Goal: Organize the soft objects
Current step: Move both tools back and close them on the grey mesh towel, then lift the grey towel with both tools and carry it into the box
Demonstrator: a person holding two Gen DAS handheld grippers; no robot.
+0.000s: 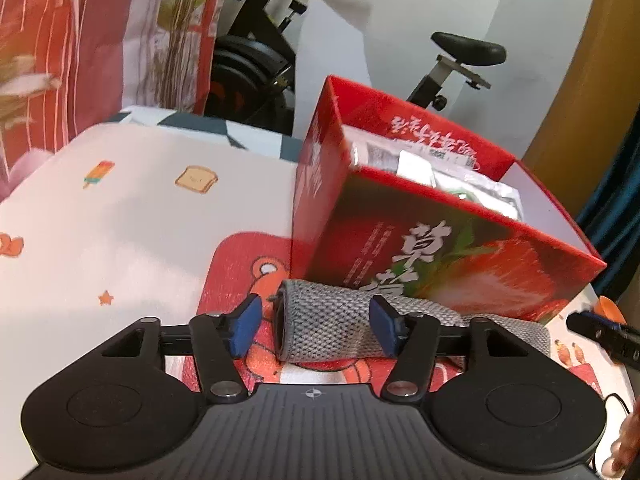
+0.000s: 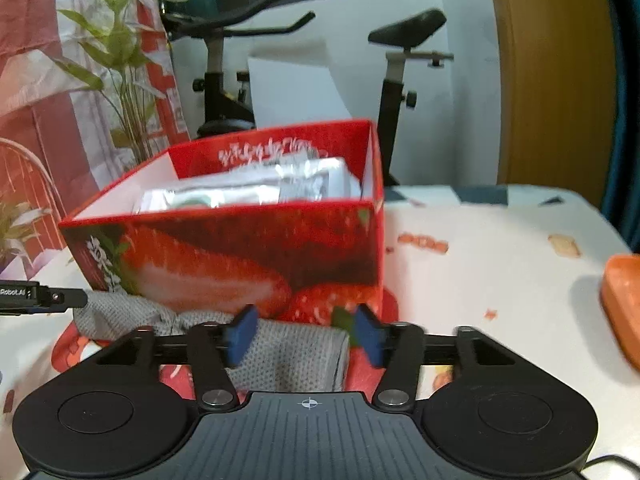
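Behind the desk (image 1: pixel 132 216), an exercise bike (image 1: pixel 256 60) stands against a pale wall at the top of both views. On the desk's printed cloth sits an open red strawberry box (image 1: pixel 432 248) holding silvery packets (image 2: pixel 248 188). A rolled grey knitted cloth (image 1: pixel 324 328) lies on a red cartoon mat (image 1: pixel 232 264) along the box's near wall. The left gripper (image 1: pixel 316 326) stands open around one end of the roll, its blue pads not pressing. The right gripper (image 2: pixel 304 336) stands open around the other end, lower centre.
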